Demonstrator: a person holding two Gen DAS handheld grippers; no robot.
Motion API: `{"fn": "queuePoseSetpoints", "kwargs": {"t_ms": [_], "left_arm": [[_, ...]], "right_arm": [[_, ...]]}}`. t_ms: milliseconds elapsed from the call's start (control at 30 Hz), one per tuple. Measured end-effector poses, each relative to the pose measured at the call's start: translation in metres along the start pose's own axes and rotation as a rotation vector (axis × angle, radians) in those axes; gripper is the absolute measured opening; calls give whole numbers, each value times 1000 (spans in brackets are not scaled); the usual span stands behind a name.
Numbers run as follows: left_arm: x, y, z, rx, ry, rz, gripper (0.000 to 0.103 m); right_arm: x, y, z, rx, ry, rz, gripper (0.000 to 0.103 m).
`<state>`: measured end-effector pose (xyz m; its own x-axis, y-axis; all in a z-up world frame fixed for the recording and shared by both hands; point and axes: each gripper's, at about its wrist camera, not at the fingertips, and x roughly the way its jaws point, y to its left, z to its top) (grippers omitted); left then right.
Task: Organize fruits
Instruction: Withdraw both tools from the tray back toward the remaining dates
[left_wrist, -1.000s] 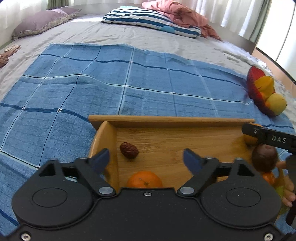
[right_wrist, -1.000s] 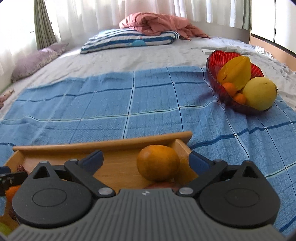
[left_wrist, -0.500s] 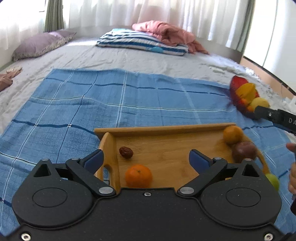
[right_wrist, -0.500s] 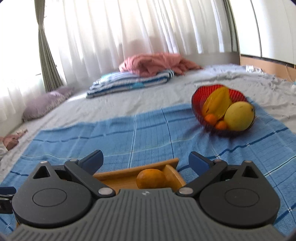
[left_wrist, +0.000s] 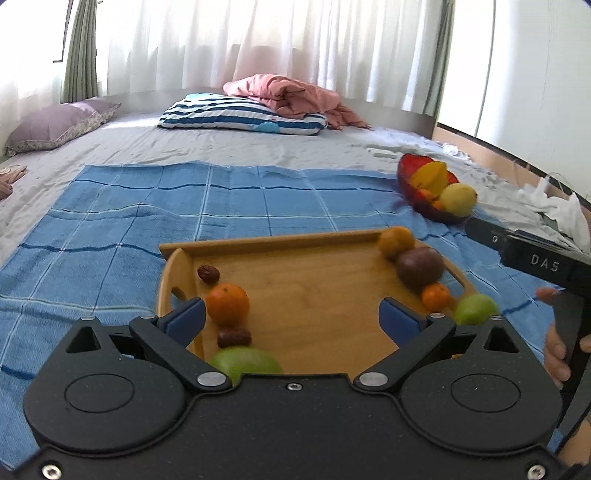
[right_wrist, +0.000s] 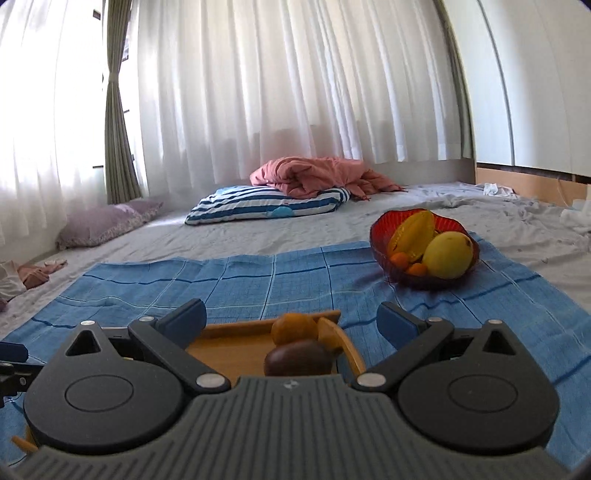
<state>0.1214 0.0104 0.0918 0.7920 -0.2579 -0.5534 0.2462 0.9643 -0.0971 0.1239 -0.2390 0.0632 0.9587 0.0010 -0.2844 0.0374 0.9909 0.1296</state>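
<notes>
A wooden tray (left_wrist: 314, 295) lies on the blue cloth and holds several fruits: an orange (left_wrist: 227, 303), two dates (left_wrist: 208, 274), a green fruit (left_wrist: 247, 363), a yellow-orange fruit (left_wrist: 396, 242), a dark purple fruit (left_wrist: 420, 267), a small orange (left_wrist: 436, 296) and a green fruit (left_wrist: 475, 309) at its right edge. My left gripper (left_wrist: 291, 319) is open and empty above the tray's near side. My right gripper (right_wrist: 291, 321) is open and empty above the tray's right end (right_wrist: 343, 343). A red bowl (right_wrist: 384, 236) with a starfruit, a yellow fruit and small oranges stands at the far right.
The blue checked cloth (left_wrist: 184, 206) covers a grey bed. A striped pillow (left_wrist: 240, 116), a pink blanket (left_wrist: 291, 94) and a purple pillow (left_wrist: 55, 123) lie at the back before white curtains. The right gripper's body (left_wrist: 535, 258) and a hand show at the right.
Both grippers have pulled back and risen from the tray, so more of the tray and room shows. Both stay open and empty.
</notes>
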Motion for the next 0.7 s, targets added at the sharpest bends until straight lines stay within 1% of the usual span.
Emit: {"fn": "queuePoseSetpoints", "kwargs": {"t_ms": [133, 333, 533, 700], "left_arm": [[-9, -8, -15, 23, -18, 1, 101], [-22, -16, -36, 34, -27, -12, 101], [-28, -22, -52, 56, -34, -9, 102], [-31, -25, -63, 54, -30, -17, 102]], "right_arm": [[-17, -4, -17, 18, -23, -20, 103], [-42, -3, -40, 6, -52, -49, 103], [-56, 4, -56, -18, -53, -58, 103], [-65, 10, -67, -26, -46, -68, 103]]}}
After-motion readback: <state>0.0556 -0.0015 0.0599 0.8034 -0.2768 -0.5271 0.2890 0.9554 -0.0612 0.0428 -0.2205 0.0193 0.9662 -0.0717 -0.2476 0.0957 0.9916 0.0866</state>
